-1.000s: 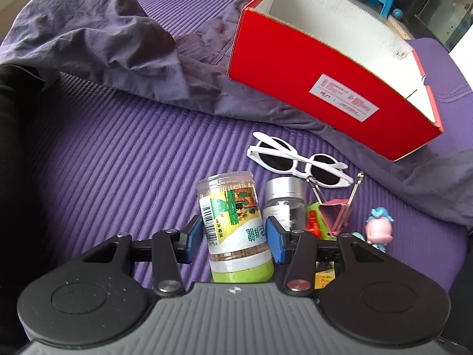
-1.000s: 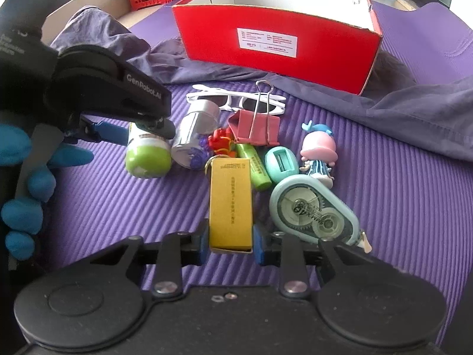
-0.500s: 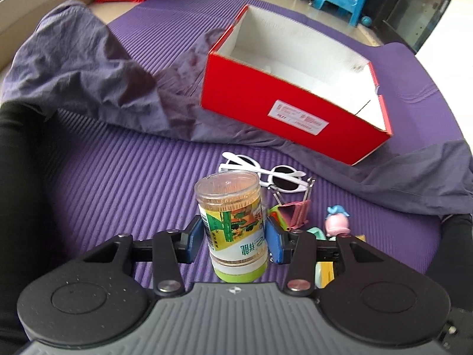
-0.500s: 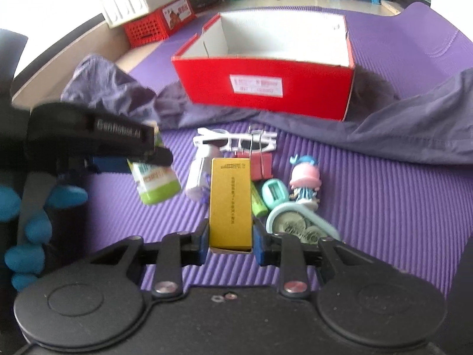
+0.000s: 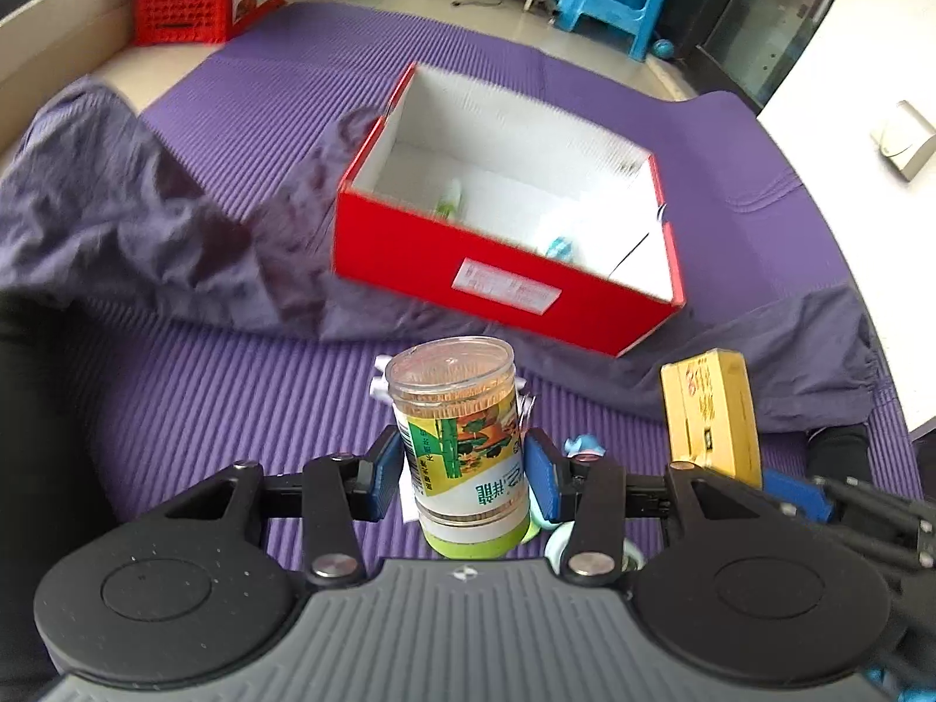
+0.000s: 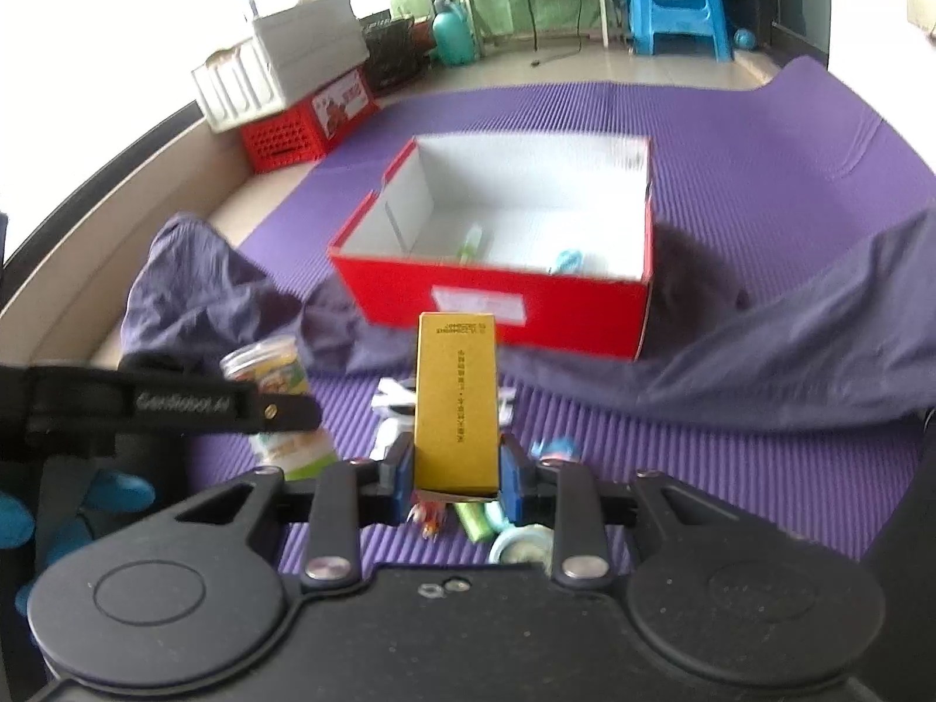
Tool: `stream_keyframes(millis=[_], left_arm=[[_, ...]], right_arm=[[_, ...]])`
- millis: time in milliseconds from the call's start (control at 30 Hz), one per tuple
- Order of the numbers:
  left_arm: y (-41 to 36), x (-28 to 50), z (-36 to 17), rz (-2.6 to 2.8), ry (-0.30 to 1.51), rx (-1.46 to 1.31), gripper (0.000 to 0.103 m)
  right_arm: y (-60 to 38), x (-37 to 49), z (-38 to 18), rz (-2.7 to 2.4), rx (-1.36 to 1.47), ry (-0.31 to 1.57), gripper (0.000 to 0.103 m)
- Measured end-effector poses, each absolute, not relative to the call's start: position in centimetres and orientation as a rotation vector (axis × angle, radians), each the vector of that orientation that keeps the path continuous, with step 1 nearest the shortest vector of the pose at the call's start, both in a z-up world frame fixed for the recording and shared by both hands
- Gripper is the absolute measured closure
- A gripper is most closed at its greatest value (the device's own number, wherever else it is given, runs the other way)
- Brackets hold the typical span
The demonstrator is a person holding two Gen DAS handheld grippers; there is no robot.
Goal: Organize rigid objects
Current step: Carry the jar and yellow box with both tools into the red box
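My left gripper (image 5: 465, 477) is shut on a clear toothpick jar (image 5: 462, 439) with a green base and holds it upright above the purple mat. My right gripper (image 6: 455, 474) is shut on a yellow box (image 6: 457, 403), also lifted; the box shows in the left wrist view (image 5: 711, 412) at the right. The jar shows in the right wrist view (image 6: 269, 368) behind the left gripper's body. An open red box (image 5: 497, 275) (image 6: 497, 298) lies ahead of both grippers, with two small items inside.
Small items stay on the mat below the grippers: white sunglasses (image 6: 392, 395), a green tube (image 6: 474, 520), a tape dispenser (image 6: 520, 544), a blue-haired figurine (image 6: 556, 447). Dark cloth (image 5: 117, 222) lies around the red box. A red crate (image 6: 304, 123) and blue stool (image 6: 678, 0) stand beyond.
Both grippers have risen from the mat with the jar and the yellow box in them. The red box's inside has come into view.
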State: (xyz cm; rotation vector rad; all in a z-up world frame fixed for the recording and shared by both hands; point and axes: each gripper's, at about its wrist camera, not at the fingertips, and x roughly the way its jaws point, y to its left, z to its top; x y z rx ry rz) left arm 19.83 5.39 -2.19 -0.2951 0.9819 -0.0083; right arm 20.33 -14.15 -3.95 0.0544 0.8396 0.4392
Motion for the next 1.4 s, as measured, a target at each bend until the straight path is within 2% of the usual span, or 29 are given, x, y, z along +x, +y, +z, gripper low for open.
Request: stream_keyframes(millis=[500,800,1100,1400], left_arm=[[6.0,27.5,3.0,-0.05,0.895,-0.201,0.059],[6.0,33.1,3.4,-0.053,0.876,-0.157,0.059],[6.3,39.4,0.2,0.007,0.909,-0.079,0.059],[6.4,44.2,-6.0,0.042,1.02,0.0,0.059]], right_arm=[[-15.2,28.0,0.3,0.367,0.072,0.742,0.075],[-14.3,33.3,-0.6,0.334,0.045,0.75,0.075],[-12.7,38.2,-3.9,0.322,0.016,0.796,0.075],[-10.1,41.5,-8.5,0.359,-0.003,0.873,0.076]])
